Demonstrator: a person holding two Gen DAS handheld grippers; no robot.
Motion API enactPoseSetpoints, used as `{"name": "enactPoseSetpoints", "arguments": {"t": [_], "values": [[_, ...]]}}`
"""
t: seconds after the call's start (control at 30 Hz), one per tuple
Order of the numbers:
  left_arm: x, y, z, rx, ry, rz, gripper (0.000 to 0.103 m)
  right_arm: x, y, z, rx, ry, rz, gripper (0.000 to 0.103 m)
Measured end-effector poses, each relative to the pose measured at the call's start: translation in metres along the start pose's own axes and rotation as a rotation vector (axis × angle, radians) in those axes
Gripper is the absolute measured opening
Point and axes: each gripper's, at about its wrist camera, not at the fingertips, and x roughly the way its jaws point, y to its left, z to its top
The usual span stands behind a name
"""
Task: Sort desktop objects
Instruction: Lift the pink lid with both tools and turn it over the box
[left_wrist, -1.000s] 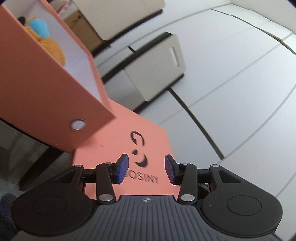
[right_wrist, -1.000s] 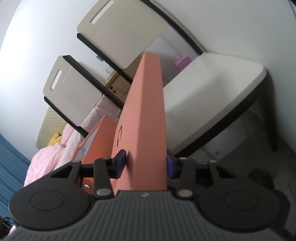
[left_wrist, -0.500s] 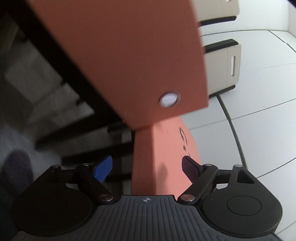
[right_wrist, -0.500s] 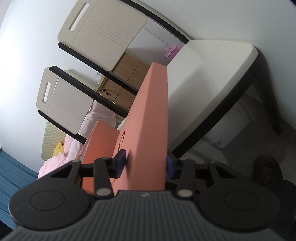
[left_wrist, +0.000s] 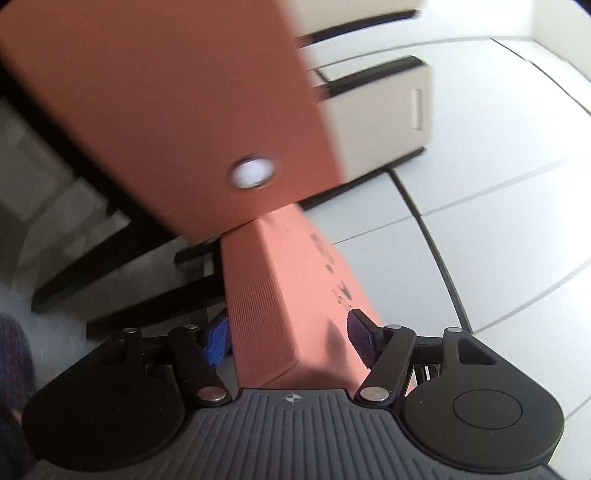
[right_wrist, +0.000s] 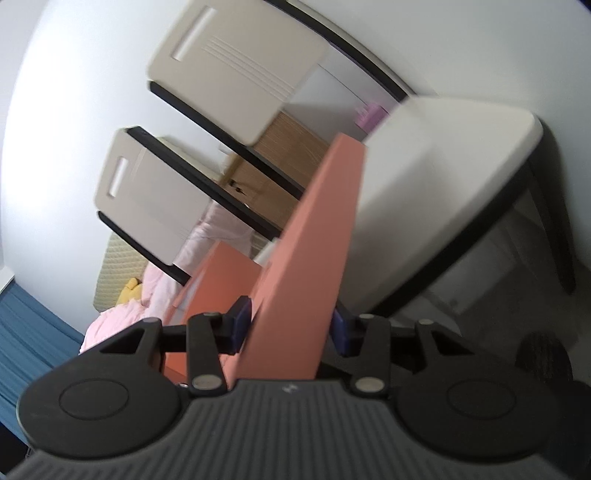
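The orange box (left_wrist: 295, 306) is carried in the air between the two hands, beside the white bench (left_wrist: 498, 184) and not on it. The right tongs (right_wrist: 291, 328) are clamped on one narrow edge of the box, with both blue pads pressed flat against its sides. This firm hold probably carries most of the weight.

The left tongs (left_wrist: 288, 341) have just been closing around the other end. The box stands between their jaws; the right pad (left_wrist: 360, 338) touches the printed face, and the left pad seems to lie against the ribbed side, though the blur makes this hard to judge.

Above, the opened flap of the box (left_wrist: 166, 110), with its round metal snap (left_wrist: 253, 171), hangs over the left tongs. It seems the second grip is needed because the box is long and would swing when held at one end only.

Two beige chairs (right_wrist: 192, 140) stand behind the bench.
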Motion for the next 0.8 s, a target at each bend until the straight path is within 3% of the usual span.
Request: {"name": "enactPoseSetpoints", "arguments": {"t": [0.43, 0.6, 0.8], "values": [[-0.029, -0.06, 0.013, 0.153, -0.056, -0.051, 0.069, -0.039, 0.033, 0.001, -0.019, -0.095, 0.065, 0.047], [-0.046, -0.085, 0.029, 0.164, -0.126, -0.082, 0.069, -0.036, 0.057, 0.016, -0.037, -0.11, 0.132, 0.047], [-0.078, -0.101, 0.05, 0.18, -0.274, -0.037, 0.069, 0.007, 0.098, 0.035, -0.08, -0.074, 0.227, 0.047]]}}
